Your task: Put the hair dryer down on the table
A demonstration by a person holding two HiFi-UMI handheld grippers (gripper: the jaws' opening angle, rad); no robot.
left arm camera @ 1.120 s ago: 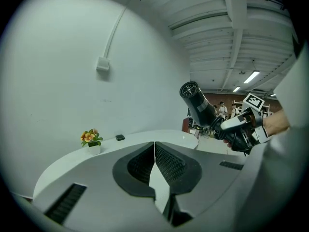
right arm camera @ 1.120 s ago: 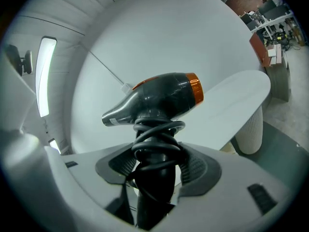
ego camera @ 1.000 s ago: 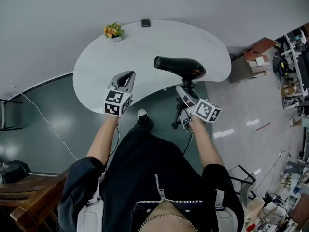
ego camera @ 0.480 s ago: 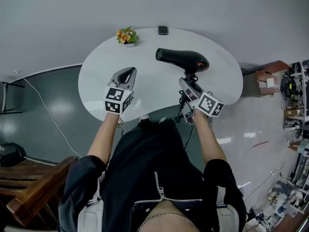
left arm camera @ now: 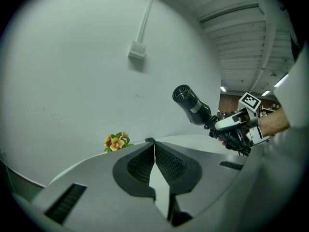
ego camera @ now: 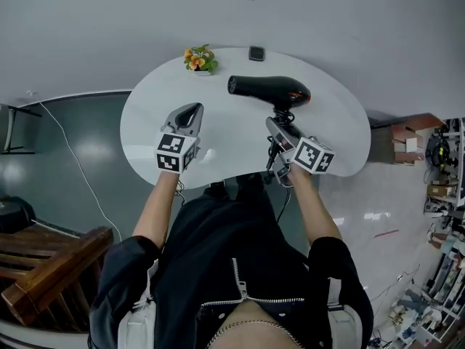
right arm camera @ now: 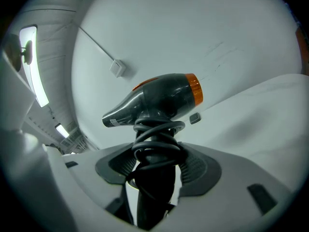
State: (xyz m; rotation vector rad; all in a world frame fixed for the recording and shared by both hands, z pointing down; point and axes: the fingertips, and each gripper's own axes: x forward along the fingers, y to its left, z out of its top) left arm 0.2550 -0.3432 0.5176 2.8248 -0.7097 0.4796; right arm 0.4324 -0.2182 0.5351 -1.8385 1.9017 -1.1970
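Gripping the hair dryer (ego camera: 269, 91) by its cord-wrapped handle in the right gripper (ego camera: 278, 131), up in the air over the white table (ego camera: 232, 126). Hovering the left gripper (ego camera: 187, 115) alongside, jaws pressed together, empty. Beyond, spotting a flower pot (ego camera: 200, 59) and a dark gadget (ego camera: 256, 53) at the far edge

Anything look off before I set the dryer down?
Nothing is spilled or damaged. One oddity: the cord is coiled around the hair dryer handle, so the right gripper seems to clamp cord and handle together. The flowers stand upright near the table far edge.
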